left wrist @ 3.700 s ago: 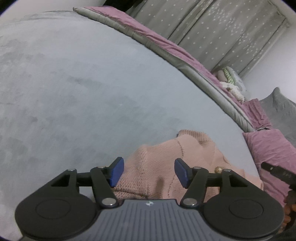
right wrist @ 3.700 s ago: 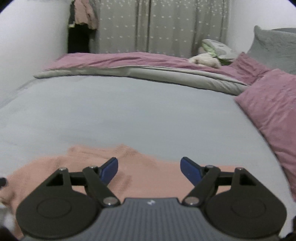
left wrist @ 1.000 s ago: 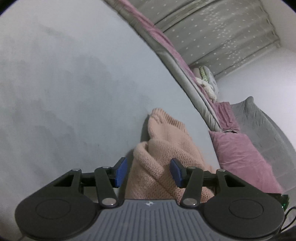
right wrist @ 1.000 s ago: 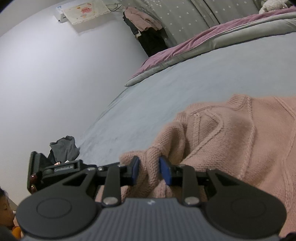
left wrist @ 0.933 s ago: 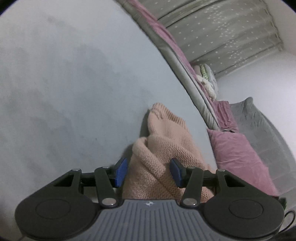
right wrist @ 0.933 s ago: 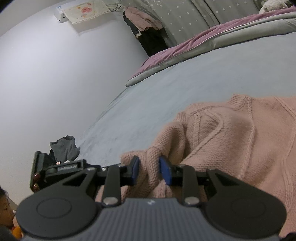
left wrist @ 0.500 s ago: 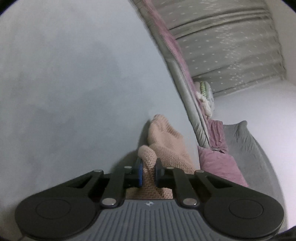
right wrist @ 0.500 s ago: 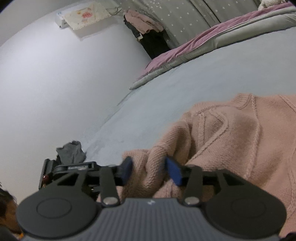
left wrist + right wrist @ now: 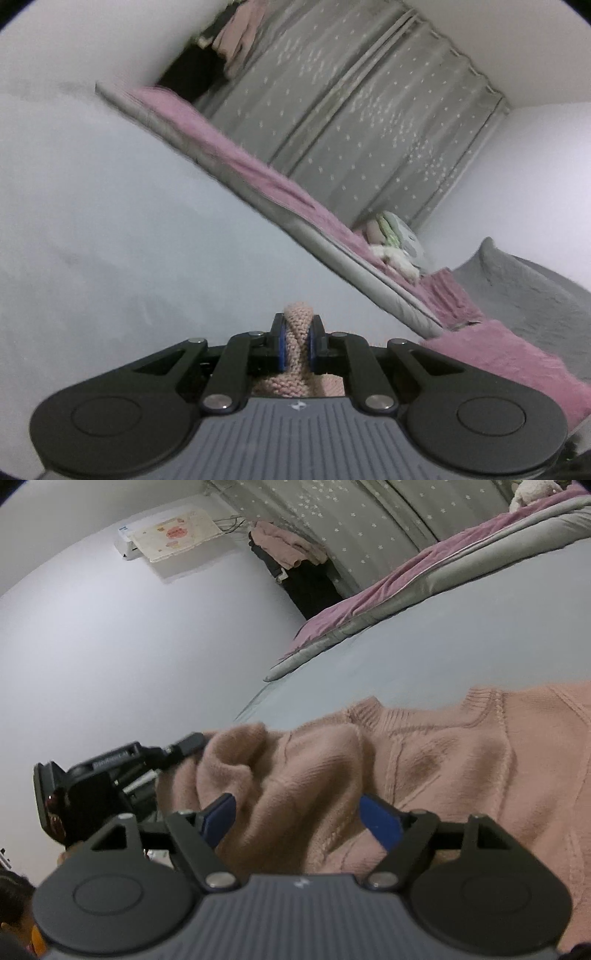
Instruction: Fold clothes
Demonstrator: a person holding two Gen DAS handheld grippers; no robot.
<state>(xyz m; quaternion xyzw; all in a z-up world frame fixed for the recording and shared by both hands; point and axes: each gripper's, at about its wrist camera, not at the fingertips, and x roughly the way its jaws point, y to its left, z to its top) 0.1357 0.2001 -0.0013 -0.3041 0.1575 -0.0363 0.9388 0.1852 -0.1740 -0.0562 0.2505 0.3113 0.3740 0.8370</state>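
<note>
A grey bed sheet [image 9: 110, 229] in a bedroom serves as the work surface. Nearest in the left wrist view, the left gripper [image 9: 295, 345] is seen clamped on a bunched fold of the pink knit sweater [image 9: 424, 768], where a second ago its fingers were apart around that fold. The right gripper [image 9: 299, 818], pinched on the knit a second ago, is now spread wide with fabric lying loose between its fingers. A hand-over of the fold is thereby indicated, so the lift can be judged ready. One sweater and two grippers are counted. Farther back, a pink-and-grey duvet [image 9: 258, 173], one pink pillow [image 9: 517, 365] and starred curtains [image 9: 369, 110] are seen.
</note>
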